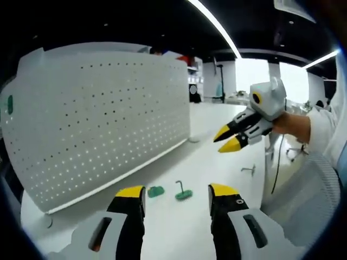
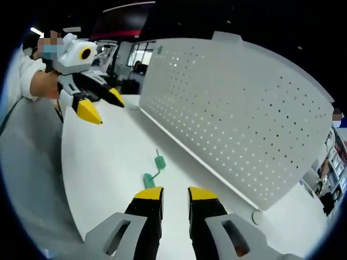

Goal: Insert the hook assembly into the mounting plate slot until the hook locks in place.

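A white perforated mounting plate (image 1: 103,119) stands upright on the white table, also seen in the right gripper view (image 2: 233,114). Two green hook pieces lie on the table before it: a flat base (image 1: 155,191) and a hook assembly with an upright wire (image 1: 183,194). From the other side they are the far piece (image 2: 160,161) and the near piece (image 2: 148,177). My left gripper (image 1: 176,190) is open, held above the table short of the green pieces. My right gripper (image 2: 175,194) is open and empty, facing them from the opposite side. Each gripper shows in the other's view (image 1: 230,139) (image 2: 102,105).
A small metal hook (image 1: 248,169) stands near the table's edge. A green piece (image 1: 9,104) is fixed at the plate's upper corner (image 2: 159,50). A person's white sleeve (image 1: 325,130) holds the grippers. Bare table (image 2: 103,162) lies between the two grippers.
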The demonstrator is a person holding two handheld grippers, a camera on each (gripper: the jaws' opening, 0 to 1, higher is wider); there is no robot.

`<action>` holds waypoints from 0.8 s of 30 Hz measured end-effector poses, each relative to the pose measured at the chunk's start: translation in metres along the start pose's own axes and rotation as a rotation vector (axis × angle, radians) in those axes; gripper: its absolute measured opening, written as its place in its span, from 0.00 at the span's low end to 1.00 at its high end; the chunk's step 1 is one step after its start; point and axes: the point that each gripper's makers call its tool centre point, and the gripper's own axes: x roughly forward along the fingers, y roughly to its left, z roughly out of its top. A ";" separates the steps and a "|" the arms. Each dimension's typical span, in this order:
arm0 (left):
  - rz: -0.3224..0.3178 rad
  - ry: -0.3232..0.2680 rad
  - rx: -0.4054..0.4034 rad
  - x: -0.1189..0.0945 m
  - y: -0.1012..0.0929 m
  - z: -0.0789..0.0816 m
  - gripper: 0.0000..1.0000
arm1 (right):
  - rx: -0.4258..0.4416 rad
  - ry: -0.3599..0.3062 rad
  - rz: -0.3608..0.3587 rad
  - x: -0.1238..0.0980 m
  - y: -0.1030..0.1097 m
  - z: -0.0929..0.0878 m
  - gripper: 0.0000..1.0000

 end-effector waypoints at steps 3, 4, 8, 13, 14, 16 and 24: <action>0.005 -0.011 -0.005 0.000 0.001 0.002 0.60 | 0.005 0.001 -0.011 -0.003 -0.004 -0.001 0.19; 0.004 -0.014 -0.008 0.000 0.001 0.002 0.62 | 0.007 0.002 -0.015 -0.004 -0.005 -0.002 0.19; 0.008 -0.017 -0.016 0.000 0.002 0.003 0.70 | 0.020 0.011 -0.023 -0.009 -0.010 -0.007 0.22; 0.007 -0.029 -0.021 0.000 0.001 0.005 0.77 | 0.045 0.015 -0.032 -0.019 -0.013 -0.016 0.23; 0.007 -0.030 -0.023 0.001 0.001 0.006 0.78 | 0.054 0.015 -0.034 -0.021 -0.013 -0.018 0.23; 0.006 -0.030 -0.024 0.001 0.001 0.006 0.79 | 0.068 0.016 -0.037 -0.024 -0.015 -0.023 0.24; 0.003 -0.029 -0.024 0.001 0.000 0.005 0.80 | 0.114 0.039 -0.049 -0.047 -0.017 -0.046 0.25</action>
